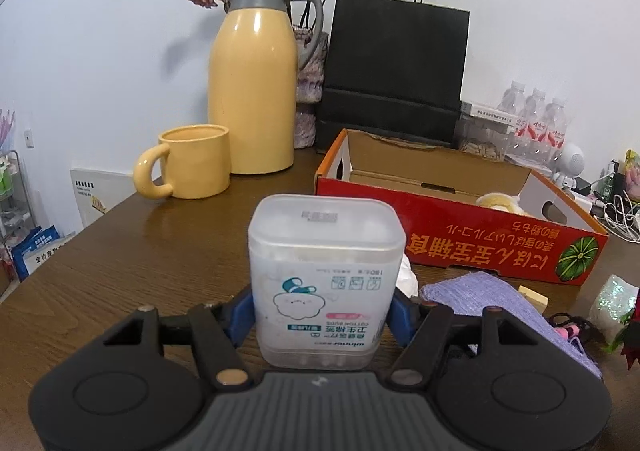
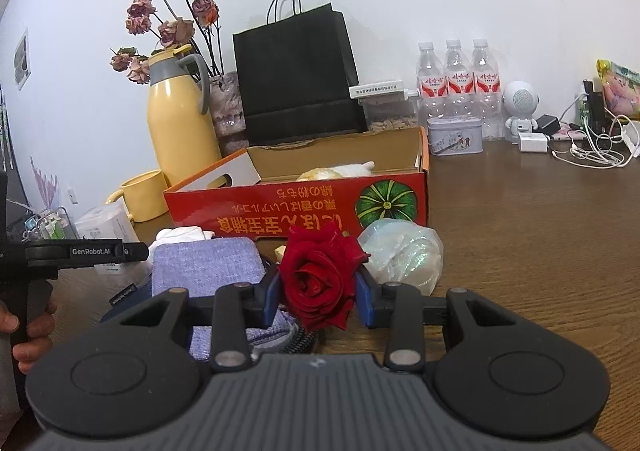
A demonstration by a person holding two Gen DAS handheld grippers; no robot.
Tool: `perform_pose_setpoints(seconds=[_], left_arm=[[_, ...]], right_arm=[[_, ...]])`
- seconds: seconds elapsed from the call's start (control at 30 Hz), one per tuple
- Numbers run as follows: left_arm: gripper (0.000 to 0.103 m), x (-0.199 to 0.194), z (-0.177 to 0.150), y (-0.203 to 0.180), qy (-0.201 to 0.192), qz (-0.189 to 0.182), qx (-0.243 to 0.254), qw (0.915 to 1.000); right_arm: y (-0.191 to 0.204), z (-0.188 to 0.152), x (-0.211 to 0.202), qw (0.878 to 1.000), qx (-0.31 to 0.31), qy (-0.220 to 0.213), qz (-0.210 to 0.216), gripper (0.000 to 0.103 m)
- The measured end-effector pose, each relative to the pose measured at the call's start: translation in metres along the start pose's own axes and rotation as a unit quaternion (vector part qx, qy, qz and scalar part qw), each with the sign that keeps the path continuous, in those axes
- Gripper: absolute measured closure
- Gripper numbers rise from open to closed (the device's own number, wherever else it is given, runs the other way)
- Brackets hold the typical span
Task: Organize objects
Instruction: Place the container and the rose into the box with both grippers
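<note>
In the left wrist view, a translucent white plastic box of cotton buds (image 1: 325, 283) is seen standing upright between the blue pads (image 1: 242, 317) of the left claw (image 1: 323, 317); both pads lie against its sides, so the box is gripped. It is held over the dark brown wooden surface (image 1: 120, 263). Behind it, a pale yellow ceramic mug (image 1: 192, 161) is set just beside a tall yellow thermos jug with a grey collar (image 1: 254, 75). To the right, a shallow red cardboard box with an open top (image 1: 460, 235) is placed, with a black paper bag (image 1: 394, 67) behind it. A folded lilac cloth (image 1: 480, 295) lies near the box's front wall.

In the right wrist view, a dark red rose bloom (image 2: 318, 277) is held between the blue pads (image 2: 270, 301) of the right claw (image 2: 319, 301), which is closed on it. The rose is carried low over the surface (image 2: 540, 251), in front of the red cardboard box (image 2: 296, 207). The lilac cloth (image 2: 208, 263) is seen to its left, and a crumpled clear iridescent plastic bag (image 2: 404, 251) just to its right. At the left edge, the left claw's black body (image 2: 72, 253) and a person's hand (image 2: 28, 335) are visible.
</note>
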State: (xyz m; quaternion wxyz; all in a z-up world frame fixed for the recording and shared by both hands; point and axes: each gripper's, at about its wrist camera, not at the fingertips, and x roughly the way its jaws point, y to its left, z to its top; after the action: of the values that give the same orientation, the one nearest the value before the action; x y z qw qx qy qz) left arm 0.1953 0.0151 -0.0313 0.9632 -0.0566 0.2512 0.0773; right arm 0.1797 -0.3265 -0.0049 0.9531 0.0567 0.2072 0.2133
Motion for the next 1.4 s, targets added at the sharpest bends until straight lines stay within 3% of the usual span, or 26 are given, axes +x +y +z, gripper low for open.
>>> perform_pose_setpoints(seconds=[0.27, 0.67, 1.07, 1.4], left_arm=[[0.038, -0.025, 0.017, -0.009, -0.040, -0.013, 0.016, 0.9990], [0.038, -0.040, 0.074, -0.046, -0.100, -0.054, 0.053, 0.9921], [0.038, 0.015, 0.118, -0.070, -0.092, -0.059, 0.053, 0.9926], [0.038, 0.079, 0.146, -0.077, -0.078, -0.046, 0.040, 0.9951]], right_arm=[[0.013, 0.011, -0.010, 1.000, -0.020, -0.023, -0.006, 0.065], [0.023, 0.070, -0.003, 0.997, -0.036, -0.072, 0.008, 0.065], [0.003, 0.121, 0.056, 0.997, -0.033, -0.062, -0.004, 0.065], [-0.028, 0.144, 0.123, 0.998, -0.037, -0.024, -0.037, 0.065]])
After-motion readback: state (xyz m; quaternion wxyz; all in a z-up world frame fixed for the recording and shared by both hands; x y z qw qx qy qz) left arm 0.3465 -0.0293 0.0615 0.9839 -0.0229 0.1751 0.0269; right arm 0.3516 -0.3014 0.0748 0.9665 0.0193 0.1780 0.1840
